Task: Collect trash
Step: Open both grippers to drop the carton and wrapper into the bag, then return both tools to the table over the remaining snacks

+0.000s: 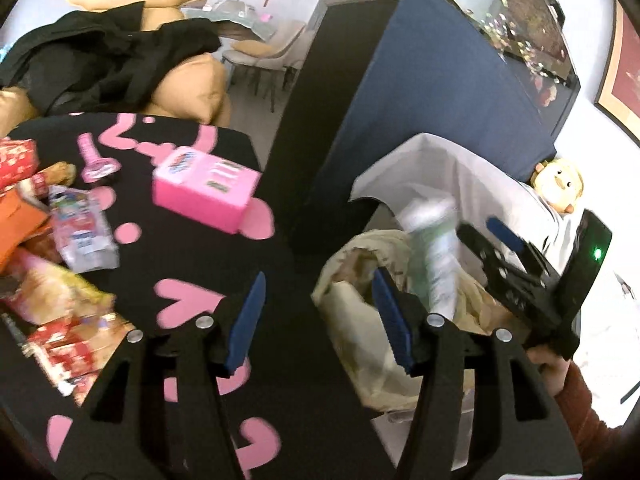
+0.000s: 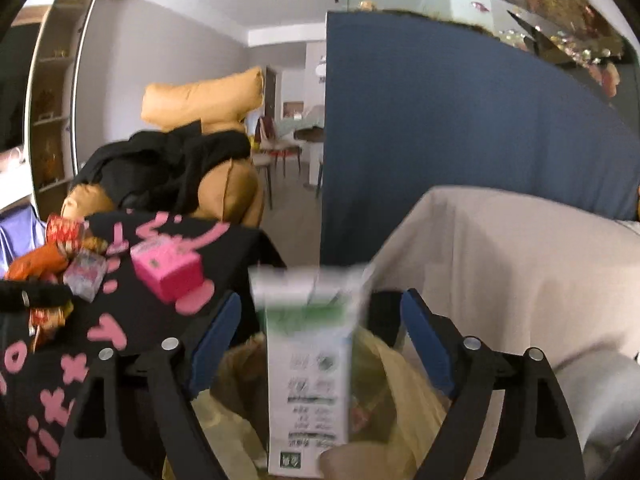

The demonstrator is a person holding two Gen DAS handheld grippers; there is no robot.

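A white and green milk carton (image 2: 306,360) is between the open jaws of my right gripper (image 2: 324,344), blurred, touching neither pad, over the trash bin lined with a white bag (image 2: 500,240). In the left wrist view the same carton (image 1: 434,248) is above a yellowish plastic bag (image 1: 360,280) inside the bin, beside the right gripper (image 1: 492,236). My left gripper (image 1: 320,316) is open and empty, over the table edge next to the bin. A pink box (image 1: 204,192), a clear snack packet (image 1: 82,236) and red wrappers (image 1: 64,348) lie on the black table with pink hearts (image 1: 176,300).
A blue panel (image 1: 420,92) stands behind the bin with a fish tank (image 1: 532,28) on top. A tan sofa (image 1: 192,84) with black clothing (image 1: 104,60) is behind the table. A doll (image 1: 558,184) sits by the wall.
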